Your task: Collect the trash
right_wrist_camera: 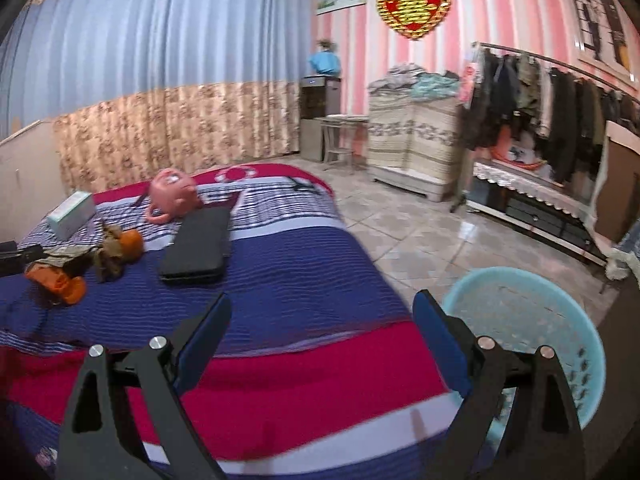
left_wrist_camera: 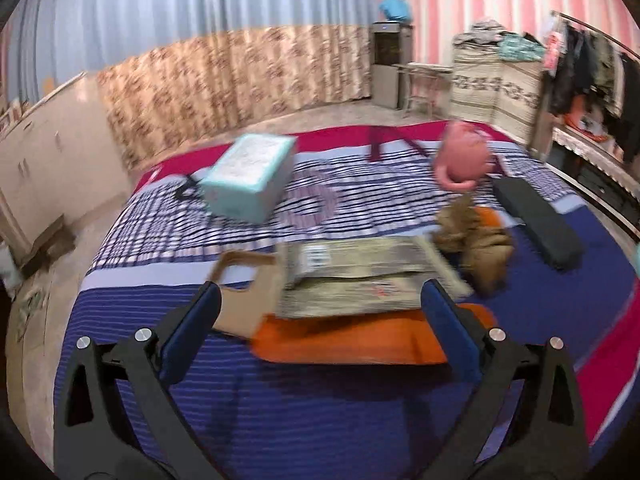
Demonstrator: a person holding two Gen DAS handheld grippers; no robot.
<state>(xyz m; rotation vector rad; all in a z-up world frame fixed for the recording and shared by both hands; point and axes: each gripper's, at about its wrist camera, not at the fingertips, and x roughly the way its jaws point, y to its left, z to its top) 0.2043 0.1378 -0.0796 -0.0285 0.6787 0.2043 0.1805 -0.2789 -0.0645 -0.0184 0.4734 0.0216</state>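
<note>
1. The left gripper (left_wrist_camera: 320, 308) is being held wide apart, gripping nothing, above the flattened brown cardboard packaging (left_wrist_camera: 360, 276) lying on the blue striped bed cover (left_wrist_camera: 300, 412).
2. The right gripper (right_wrist_camera: 322, 320) is being held wide too, at the bed's right edge, beside the light-blue perforated plastic basket (right_wrist_camera: 552, 320).
</note>
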